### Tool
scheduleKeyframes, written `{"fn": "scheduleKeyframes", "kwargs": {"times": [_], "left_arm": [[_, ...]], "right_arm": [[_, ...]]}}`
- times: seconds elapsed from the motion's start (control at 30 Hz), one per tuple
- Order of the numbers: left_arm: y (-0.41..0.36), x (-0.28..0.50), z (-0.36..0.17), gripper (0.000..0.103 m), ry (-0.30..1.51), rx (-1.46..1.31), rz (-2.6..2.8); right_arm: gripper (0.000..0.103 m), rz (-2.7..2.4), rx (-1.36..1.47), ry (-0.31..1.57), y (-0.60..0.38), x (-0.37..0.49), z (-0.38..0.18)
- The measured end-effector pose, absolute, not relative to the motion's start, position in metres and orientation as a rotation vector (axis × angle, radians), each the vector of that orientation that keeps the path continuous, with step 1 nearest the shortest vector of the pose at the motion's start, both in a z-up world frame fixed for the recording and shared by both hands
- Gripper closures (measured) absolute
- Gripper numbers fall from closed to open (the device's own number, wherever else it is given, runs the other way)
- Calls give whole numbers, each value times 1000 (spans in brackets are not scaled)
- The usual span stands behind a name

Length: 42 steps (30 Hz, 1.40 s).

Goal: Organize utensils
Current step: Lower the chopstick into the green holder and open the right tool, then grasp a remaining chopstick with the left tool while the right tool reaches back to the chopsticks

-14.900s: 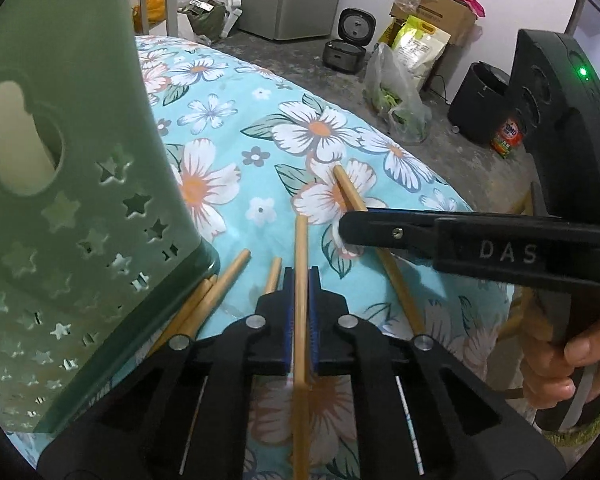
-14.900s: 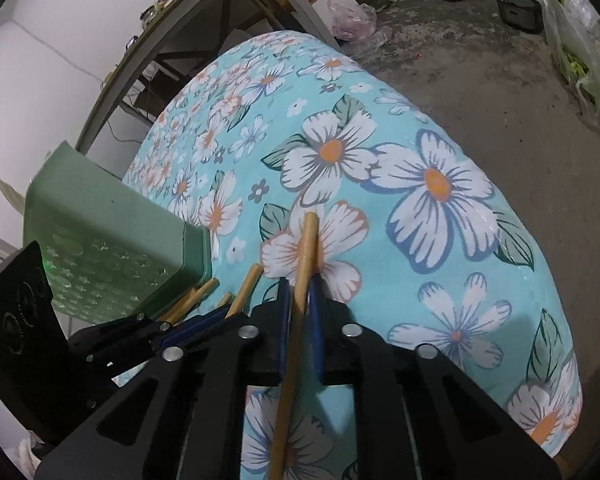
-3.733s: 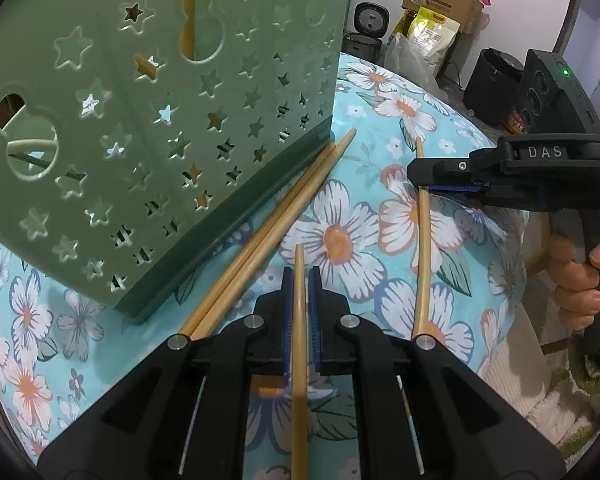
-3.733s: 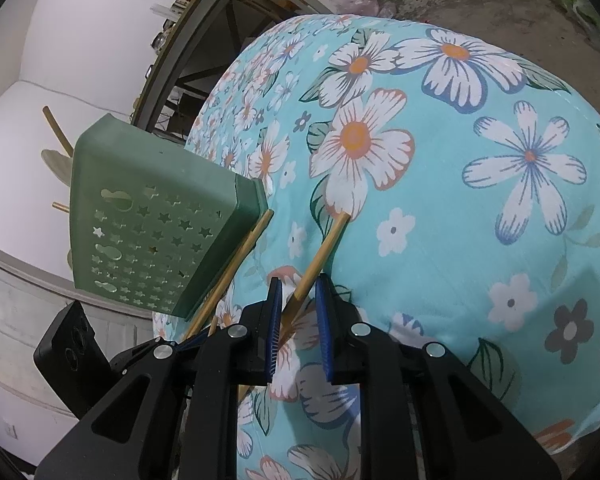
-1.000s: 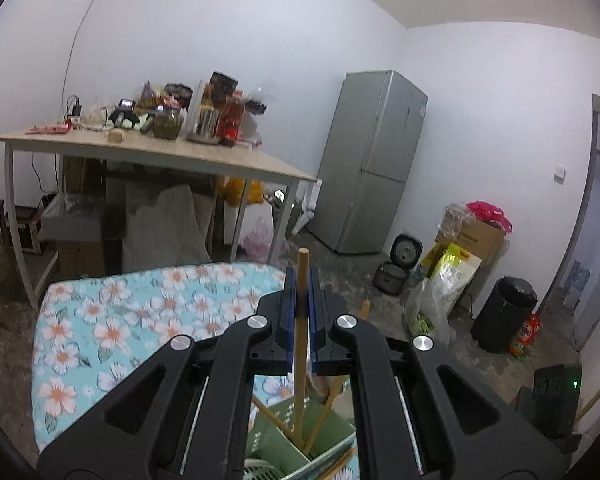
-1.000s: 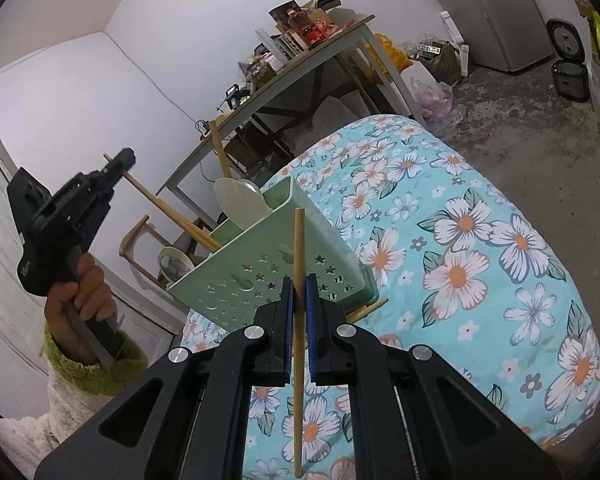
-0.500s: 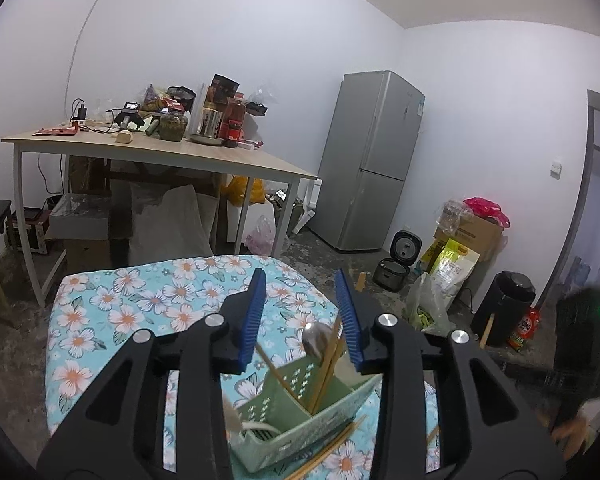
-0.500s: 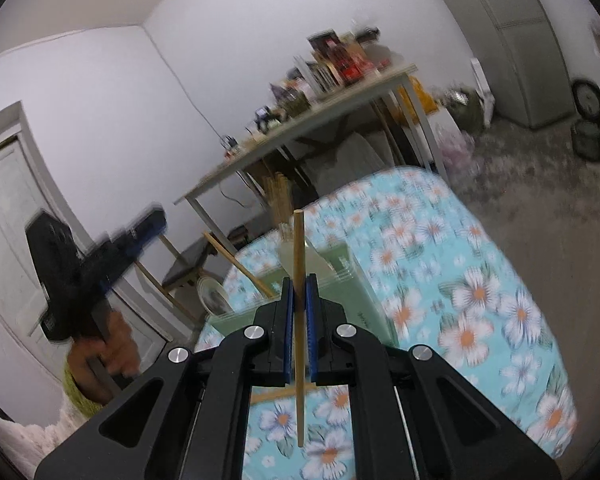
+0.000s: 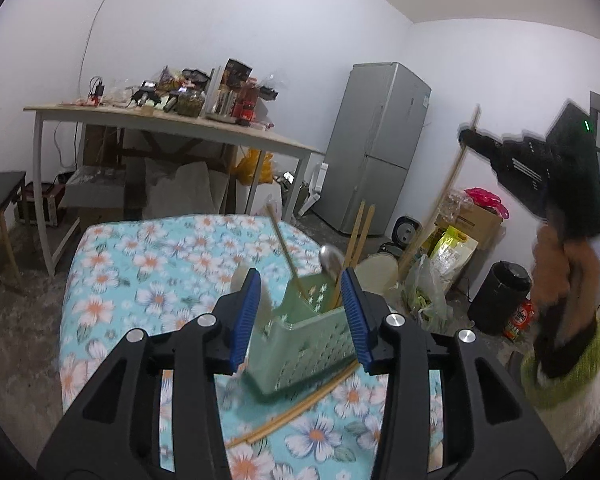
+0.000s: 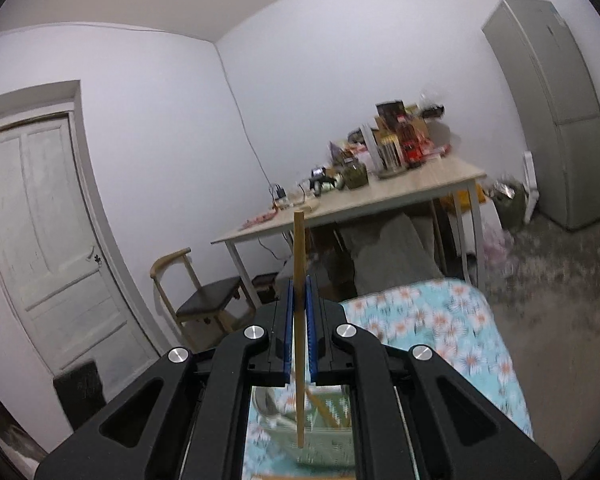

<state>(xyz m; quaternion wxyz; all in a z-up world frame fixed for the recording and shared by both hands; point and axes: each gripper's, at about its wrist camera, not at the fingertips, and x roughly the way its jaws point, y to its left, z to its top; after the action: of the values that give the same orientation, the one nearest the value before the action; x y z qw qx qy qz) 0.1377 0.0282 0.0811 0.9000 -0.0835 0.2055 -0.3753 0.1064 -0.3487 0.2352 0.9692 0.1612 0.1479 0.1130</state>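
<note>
I worked in a lived-in home room: a tall grey refrigerator (image 9: 378,148) stood by white walls, a wooden-topped table with white legs (image 9: 168,128) carried jars and bottles, and a black rice cooker (image 9: 407,227) sat on bare concrete floor (image 10: 556,280).

Green star-punched basket (image 9: 312,344) holds upright chopsticks (image 9: 358,240); two more (image 9: 296,408) lie beside it.

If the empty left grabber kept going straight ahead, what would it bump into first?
Probably the green basket. The left gripper, its jaws opening with nothing between them, points at its near wall, with chopsticks and a spoon standing inside. Depth is hard to judge.
</note>
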Motion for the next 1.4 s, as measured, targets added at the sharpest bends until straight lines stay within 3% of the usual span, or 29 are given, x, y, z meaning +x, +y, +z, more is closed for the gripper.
{"fn": "scheduleKeyframes", "kwargs": {"times": [0.3,0.63,0.67,0.77,0.9,1.2,1.4], "left_arm": [[42,134,49,63,484,-202,-769],[42,140,42,63,505,-213,-772],[42,140,40,63,507,-215,-774],[41,140,39,63,512,-212,-773],[41,141,37,63,522,-213,-770],[34,141,33,63,539,-188,-783],[28,141,24,62,576,-149,-791]], "right_arm": [[97,182,248,350,-327,154,227],[95,135,259,546,-320,190,169],[93,138,266,572,-322,193,164],[63,126,288,590,-326,192,159],[53,117,287,542,-333,179,169],[52,105,353,479,-355,133,181],[52,83,425,513,-373,103,157]]}}
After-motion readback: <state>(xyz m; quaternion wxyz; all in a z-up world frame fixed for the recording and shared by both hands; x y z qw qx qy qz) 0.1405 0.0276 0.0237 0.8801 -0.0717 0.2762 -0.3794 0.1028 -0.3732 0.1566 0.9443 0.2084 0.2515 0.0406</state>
